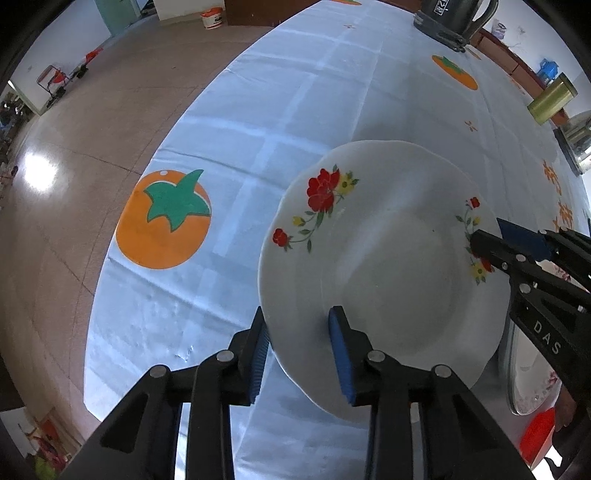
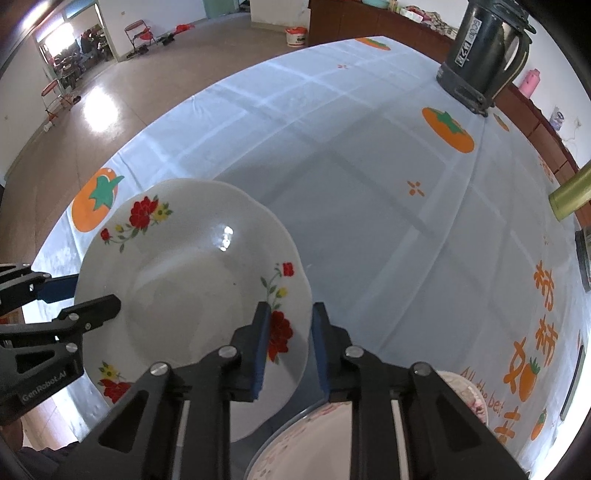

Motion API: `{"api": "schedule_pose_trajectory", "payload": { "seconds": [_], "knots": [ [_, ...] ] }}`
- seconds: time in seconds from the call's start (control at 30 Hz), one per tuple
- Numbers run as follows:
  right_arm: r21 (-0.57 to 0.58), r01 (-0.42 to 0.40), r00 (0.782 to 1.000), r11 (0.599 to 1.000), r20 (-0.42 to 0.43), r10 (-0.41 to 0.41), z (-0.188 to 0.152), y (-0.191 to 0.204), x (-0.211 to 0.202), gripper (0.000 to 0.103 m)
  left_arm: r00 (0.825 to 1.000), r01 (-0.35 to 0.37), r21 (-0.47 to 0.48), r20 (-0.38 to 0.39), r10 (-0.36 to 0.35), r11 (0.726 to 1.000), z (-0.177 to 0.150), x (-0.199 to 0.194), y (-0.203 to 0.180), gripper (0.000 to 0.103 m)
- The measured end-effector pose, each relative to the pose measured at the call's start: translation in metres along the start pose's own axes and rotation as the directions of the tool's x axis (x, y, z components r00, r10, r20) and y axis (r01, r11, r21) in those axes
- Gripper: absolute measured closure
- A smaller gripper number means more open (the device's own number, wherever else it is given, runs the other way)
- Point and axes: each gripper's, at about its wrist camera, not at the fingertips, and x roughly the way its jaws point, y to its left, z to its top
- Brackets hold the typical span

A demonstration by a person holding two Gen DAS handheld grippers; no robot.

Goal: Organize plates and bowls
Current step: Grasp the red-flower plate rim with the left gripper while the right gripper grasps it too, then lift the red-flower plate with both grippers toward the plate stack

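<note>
Carrying the plate [image 1: 384,258] level is advised, its rim being clamped by the left gripper [image 1: 300,354] and the right gripper [image 2: 288,347]. It is probably best lowered gently onto the dish [image 2: 314,443] below, only partly seen.

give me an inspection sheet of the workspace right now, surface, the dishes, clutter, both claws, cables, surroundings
Surface: table under a pale blue checked tablecloth printed with orange persimmons.
Job's things: white scalloped plate with red and yellow flowers, held tilted above the cloth; a second pale patterned dish lies below the right claw.
Clutter: dark metal electric kettle at the far edge; brass-coloured cylinder at the right edge.
Grippers: left claw straddles the plate's near rim, pads not visibly pressing; right claw straddles the opposite rim likewise.
Cables: nothing seen.
Surroundings: glossy brown tiled floor, white and orange bucket, folding chair, wooden sideboard.
</note>
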Motion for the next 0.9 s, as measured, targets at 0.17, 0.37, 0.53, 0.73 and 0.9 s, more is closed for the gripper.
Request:
{"api": "schedule_pose_trajectory", "payload": {
  "seconds": [0.17,0.37,0.53,0.73,0.9],
  "knots": [
    [-0.006,-0.004,1.0,1.0,-0.011,0.004,-0.002,0.004,0.0,0.081,1.0,-0.022,-0.014,-0.011,0.022,1.0,-0.003,-0.002,0.0,0.068],
    [-0.017,-0.006,1.0,1.0,-0.015,0.006,-0.006,0.01,-0.005,0.081,0.999,-0.036,-0.017,-0.011,0.036,0.999,-0.01,-0.009,0.002,0.069],
    [-0.013,-0.005,1.0,1.0,-0.015,0.005,-0.01,0.013,-0.01,0.081,0.999,-0.043,-0.012,-0.011,0.043,0.999,-0.015,-0.012,0.0,0.069],
    [-0.001,-0.027,1.0,1.0,-0.013,0.027,-0.014,0.016,-0.016,0.084,0.999,-0.048,-0.019,-0.014,0.048,0.999,-0.017,-0.013,0.002,0.07],
    [-0.002,-0.028,1.0,1.0,-0.008,0.028,-0.018,0.019,-0.022,0.084,0.999,-0.05,-0.016,-0.013,0.05,0.999,-0.025,-0.018,0.0,0.07]
  ]
}}
